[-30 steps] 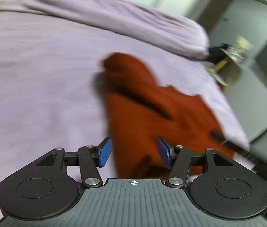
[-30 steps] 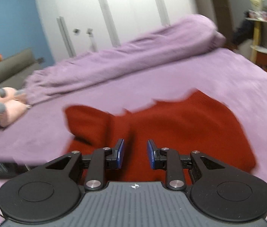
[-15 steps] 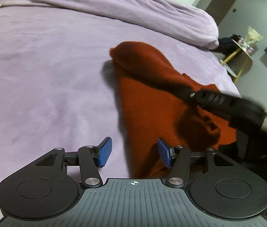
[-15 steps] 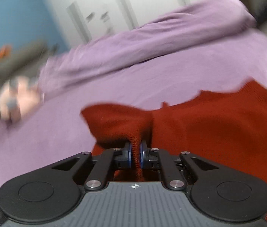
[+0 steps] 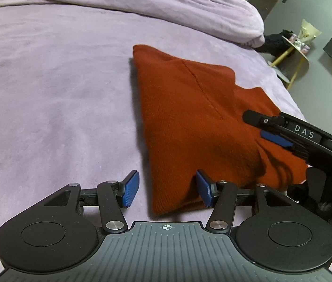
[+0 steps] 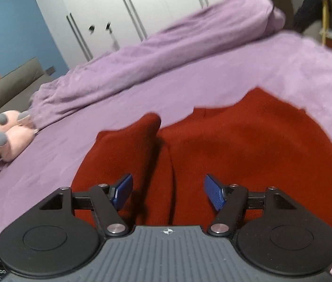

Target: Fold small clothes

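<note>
Lilac velvety bedspread [image 5: 55,89] fills most of both views, with a pink plush toy [image 6: 8,136] parked far left by the pillows. Your left gripper [image 5: 167,189] hangs spread apart right at the near corner of the rust-red knitted garment [image 5: 189,117], which lies partly folded mid-bed, so you're probably lining up the next fold. Your right gripper [image 6: 168,192] is also wide apart, gripping nothing, low over a sleeve-like flap. Can't tell what's under that flap, and the garment's right edge is cut off.
</note>
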Available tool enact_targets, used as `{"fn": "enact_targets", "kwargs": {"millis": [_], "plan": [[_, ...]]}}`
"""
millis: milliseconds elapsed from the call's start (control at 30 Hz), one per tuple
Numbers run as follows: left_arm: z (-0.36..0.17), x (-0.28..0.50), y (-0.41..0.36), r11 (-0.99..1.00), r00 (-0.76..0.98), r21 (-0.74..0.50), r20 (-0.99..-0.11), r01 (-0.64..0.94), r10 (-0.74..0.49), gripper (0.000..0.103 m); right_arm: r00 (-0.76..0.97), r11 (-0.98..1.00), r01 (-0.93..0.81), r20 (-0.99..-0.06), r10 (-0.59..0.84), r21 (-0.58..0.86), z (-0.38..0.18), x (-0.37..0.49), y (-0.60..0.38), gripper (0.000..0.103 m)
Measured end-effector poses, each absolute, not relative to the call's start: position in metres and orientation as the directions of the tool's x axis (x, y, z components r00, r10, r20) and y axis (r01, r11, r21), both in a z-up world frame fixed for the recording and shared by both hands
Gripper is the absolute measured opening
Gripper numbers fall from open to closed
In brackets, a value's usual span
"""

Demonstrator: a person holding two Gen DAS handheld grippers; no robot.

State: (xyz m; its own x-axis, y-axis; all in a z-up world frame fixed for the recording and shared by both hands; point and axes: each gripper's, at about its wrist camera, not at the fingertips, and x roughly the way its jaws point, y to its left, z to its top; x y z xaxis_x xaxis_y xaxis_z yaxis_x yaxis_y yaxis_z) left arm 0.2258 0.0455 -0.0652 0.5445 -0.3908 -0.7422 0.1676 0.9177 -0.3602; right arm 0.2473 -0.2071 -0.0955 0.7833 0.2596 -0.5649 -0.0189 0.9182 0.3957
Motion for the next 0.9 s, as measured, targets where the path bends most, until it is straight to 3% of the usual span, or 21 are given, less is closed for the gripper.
{"fn": "enact_targets", "kwargs": {"millis": [133,300,400,467,500,533,600,700,900], "plan": [[-0.068,0.222,0.039,0.922,0.537,-0.341,-0.751,0.182,-0.384,0.059,0.698,0.804,-0.036,-0.561,0.445,0.593,-0.106,0.270,-0.223,0.071],[-0.071,0.218,0.036,0.926,0.528,-0.329,-0.761,0.185,-0.376,0.059,0.645,0.745,-0.055,-0.546,0.535,0.665,-0.118,0.295,-0.217,0.069],[-0.073,0.218,0.035,0.927,0.524,-0.330,-0.765,0.181,-0.375,0.060,0.629,0.741,-0.067,-0.548,0.551,0.668,-0.119,0.304,-0.207,0.050],[-0.074,0.218,0.034,0.927,0.521,-0.328,-0.768,0.181,-0.373,0.061,0.635,0.785,-0.094,-0.571,0.521,0.612,-0.114,0.303,-0.200,0.032],[-0.074,0.218,0.034,0.928,0.520,-0.323,-0.770,0.183,-0.370,0.062,0.642,0.818,-0.112,-0.588,0.492,0.564,-0.110,0.302,-0.194,0.029],[-0.074,0.217,0.032,0.929,0.520,-0.320,-0.771,0.184,-0.368,0.062,0.652,0.848,-0.123,-0.602,0.461,0.516,-0.104,0.300,-0.190,0.018],[-0.072,0.218,0.031,0.932,0.518,-0.313,-0.775,0.181,-0.361,0.062,0.688,0.929,-0.147,-0.640,0.343,0.340,-0.088,0.294,-0.173,0.011],[-0.067,0.217,0.035,0.930,0.511,-0.329,-0.778,0.163,-0.365,0.062,0.763,0.969,-0.201,-0.597,0.248,0.145,-0.062,0.275,-0.159,0.010],[-0.054,0.220,0.046,0.887,0.516,-0.434,-0.730,0.156,-0.448,0.062,0.829,0.987,-0.159,-0.545,0.128,-0.010,-0.044,0.246,-0.182,0.010]]}}
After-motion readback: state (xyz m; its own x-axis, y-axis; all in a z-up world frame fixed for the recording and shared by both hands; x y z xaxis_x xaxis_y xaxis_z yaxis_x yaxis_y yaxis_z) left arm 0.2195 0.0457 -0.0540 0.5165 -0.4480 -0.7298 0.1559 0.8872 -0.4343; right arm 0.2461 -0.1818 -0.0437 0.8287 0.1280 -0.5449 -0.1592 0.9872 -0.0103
